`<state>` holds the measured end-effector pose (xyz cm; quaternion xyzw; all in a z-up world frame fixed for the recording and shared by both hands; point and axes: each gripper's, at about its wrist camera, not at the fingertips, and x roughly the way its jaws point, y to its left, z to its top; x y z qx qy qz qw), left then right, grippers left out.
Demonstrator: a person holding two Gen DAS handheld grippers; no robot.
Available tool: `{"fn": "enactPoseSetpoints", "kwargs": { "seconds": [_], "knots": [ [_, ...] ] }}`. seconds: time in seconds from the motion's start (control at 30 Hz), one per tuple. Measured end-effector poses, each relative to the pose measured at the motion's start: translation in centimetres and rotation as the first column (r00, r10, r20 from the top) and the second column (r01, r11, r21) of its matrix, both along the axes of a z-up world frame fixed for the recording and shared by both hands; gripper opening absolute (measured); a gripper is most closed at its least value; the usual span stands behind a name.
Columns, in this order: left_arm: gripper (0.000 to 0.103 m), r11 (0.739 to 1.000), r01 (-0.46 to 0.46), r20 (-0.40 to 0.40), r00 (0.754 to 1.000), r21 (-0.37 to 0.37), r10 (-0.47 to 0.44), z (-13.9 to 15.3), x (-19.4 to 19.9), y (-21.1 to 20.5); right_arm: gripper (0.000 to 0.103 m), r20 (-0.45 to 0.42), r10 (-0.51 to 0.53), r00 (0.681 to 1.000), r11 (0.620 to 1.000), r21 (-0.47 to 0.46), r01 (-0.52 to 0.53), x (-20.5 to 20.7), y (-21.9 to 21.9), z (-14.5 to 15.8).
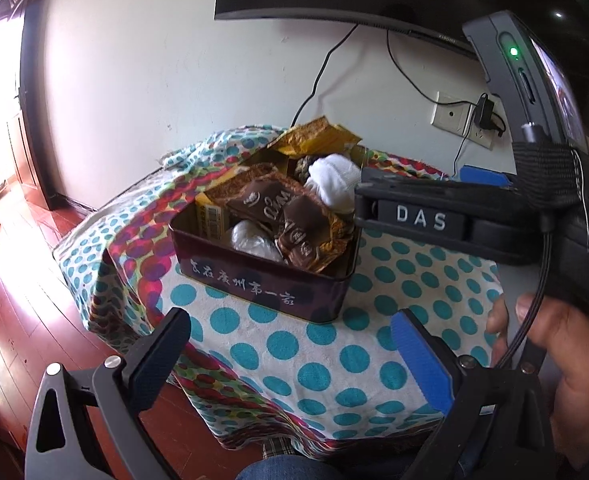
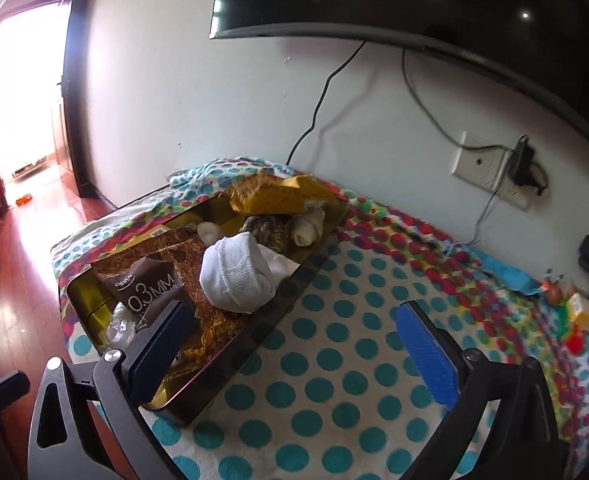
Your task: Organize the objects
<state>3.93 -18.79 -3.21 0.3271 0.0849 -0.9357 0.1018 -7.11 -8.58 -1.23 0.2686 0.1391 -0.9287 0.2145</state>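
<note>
Dotted cloth lies bare beside the tin's rim (right gripper agape).

Ahead of the left claw, whose pads are blue and black, a dark maroon tin bears pale lettering. In it lie a white rolled sock, brown packets and a yellow wrapper. Under the right claw, the table's cloth is cream with teal dots, edged by red and multicoloured dots.
</note>
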Motion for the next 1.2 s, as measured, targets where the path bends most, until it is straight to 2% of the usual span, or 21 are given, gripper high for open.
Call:
{"fn": "enactPoseSetpoints", "kwargs": {
  "seconds": [0.13, 0.33, 0.43, 0.6, 0.8, 0.97, 1.2],
  "knots": [
    [0.103, 1.000, -0.014, -0.042, 0.999, -0.016, 0.014, 2.0, 1.1, 0.2, 0.103, -0.035, -0.054, 0.998, 0.998, 0.039, 0.055, 1.5, 0.0, 1.5],
    [0.103, 1.000, -0.013, -0.110, 0.994, 0.021, 0.016, 5.1, 3.0, -0.3, 0.103, -0.097, -0.127, 0.987, 0.989, 0.058, 0.133, 4.1, 1.2, 4.6],
    [0.103, 0.999, -0.016, -0.141, 0.990, 0.035, 0.020, 6.4, 4.0, -0.1, 0.103, -0.109, -0.160, 0.981, 0.986, 0.029, 0.164, 5.5, 2.9, 6.4],
    [0.103, 1.000, 0.003, -0.158, 0.987, 0.016, -0.001, 7.7, 5.0, 0.9, 0.103, -0.127, -0.192, 0.973, 0.981, -0.008, 0.193, 7.9, 5.4, 8.0],
    [0.103, 1.000, -0.010, -0.132, 0.991, -0.024, 0.006, 7.6, 5.5, 2.3, 0.103, -0.146, -0.185, 0.972, 0.983, -0.027, 0.183, 9.5, 6.5, 8.4],
    [0.103, 0.999, -0.043, -0.089, 0.995, -0.018, 0.041, 6.2, 5.1, 2.2, 0.103, -0.117, -0.172, 0.978, 0.985, -0.023, 0.171, 9.3, 6.4, 7.3],
    [0.103, 1.000, -0.021, -0.052, 0.998, 0.020, 0.022, 5.2, 4.5, 1.9, 0.103, -0.083, -0.183, 0.980, 0.983, -0.024, 0.181, 8.7, 6.2, 6.1]
  ]
}}
